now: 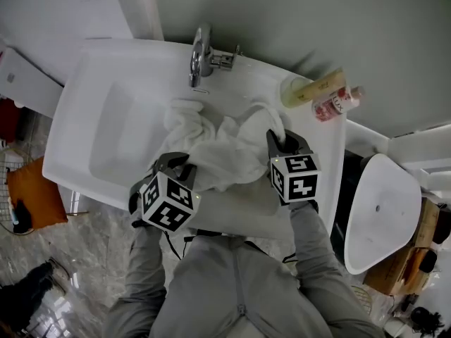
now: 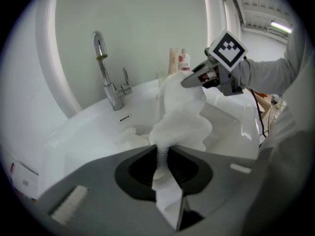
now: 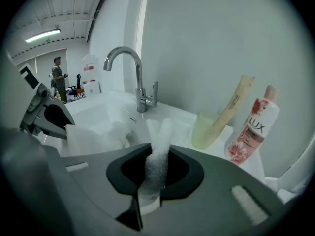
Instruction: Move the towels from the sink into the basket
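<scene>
Head view — sink (image 1: 106, 132) holds bunched white towels (image 1: 225, 150).

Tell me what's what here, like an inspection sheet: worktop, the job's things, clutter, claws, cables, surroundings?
Surface: white sink, basin bare on its left side.
Job's things: white towel, bunched and raised above the basin, strung between both claws; part of it trails toward the tap.
Clutter: pale cup with a tube leaning in it, and a pink bottle, all at the sink's back right corner.
Grippers: left claw shut on the towel; right claw shut on the towel.
Cables: a dark cable below the left claw.
Surroundings: grey wall behind, a white fixture to the right, an orange object on the marbled floor to the left.
</scene>
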Demonstrator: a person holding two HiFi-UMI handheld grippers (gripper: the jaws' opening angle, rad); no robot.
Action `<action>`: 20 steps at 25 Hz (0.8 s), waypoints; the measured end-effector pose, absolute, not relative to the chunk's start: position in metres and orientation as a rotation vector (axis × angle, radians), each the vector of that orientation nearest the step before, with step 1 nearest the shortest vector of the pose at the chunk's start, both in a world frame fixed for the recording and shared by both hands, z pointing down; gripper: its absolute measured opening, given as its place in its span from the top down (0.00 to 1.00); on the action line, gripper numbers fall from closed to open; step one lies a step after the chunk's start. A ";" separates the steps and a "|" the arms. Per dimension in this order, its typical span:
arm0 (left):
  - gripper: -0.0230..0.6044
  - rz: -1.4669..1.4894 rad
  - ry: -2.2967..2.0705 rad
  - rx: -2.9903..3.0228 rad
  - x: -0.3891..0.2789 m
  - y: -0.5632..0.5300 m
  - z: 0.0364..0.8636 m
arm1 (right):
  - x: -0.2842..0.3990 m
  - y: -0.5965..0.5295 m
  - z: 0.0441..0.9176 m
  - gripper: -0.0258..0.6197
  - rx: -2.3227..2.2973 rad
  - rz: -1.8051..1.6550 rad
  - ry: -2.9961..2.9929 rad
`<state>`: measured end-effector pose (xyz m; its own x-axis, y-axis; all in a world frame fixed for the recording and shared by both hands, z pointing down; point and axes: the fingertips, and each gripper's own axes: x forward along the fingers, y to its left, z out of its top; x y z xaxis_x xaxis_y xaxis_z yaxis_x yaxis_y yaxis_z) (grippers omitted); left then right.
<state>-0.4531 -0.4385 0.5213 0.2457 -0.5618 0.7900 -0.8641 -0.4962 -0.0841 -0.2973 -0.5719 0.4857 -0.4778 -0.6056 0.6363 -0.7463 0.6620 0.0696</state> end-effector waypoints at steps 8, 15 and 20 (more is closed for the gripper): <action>0.78 1.080 -1.429 2.271 -0.456 -0.461 0.474 | -0.271 -0.566 0.431 0.89 1.230 0.229 -2.293; 0.78 1.061 -1.444 2.373 -0.442 -0.473 0.446 | -0.250 -0.558 0.401 0.89 1.333 0.211 -2.307; 0.78 0.962 -1.513 2.453 -0.435 -0.485 0.413 | -0.234 -0.553 0.381 0.89 1.421 0.178 -2.315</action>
<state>-0.4348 -0.4854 0.4130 0.3053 -0.7694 0.5611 -0.8344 -0.5001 -0.2317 -0.2339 -0.5530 0.3805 -0.3921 -0.8226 0.4117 -0.8758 0.4708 0.1065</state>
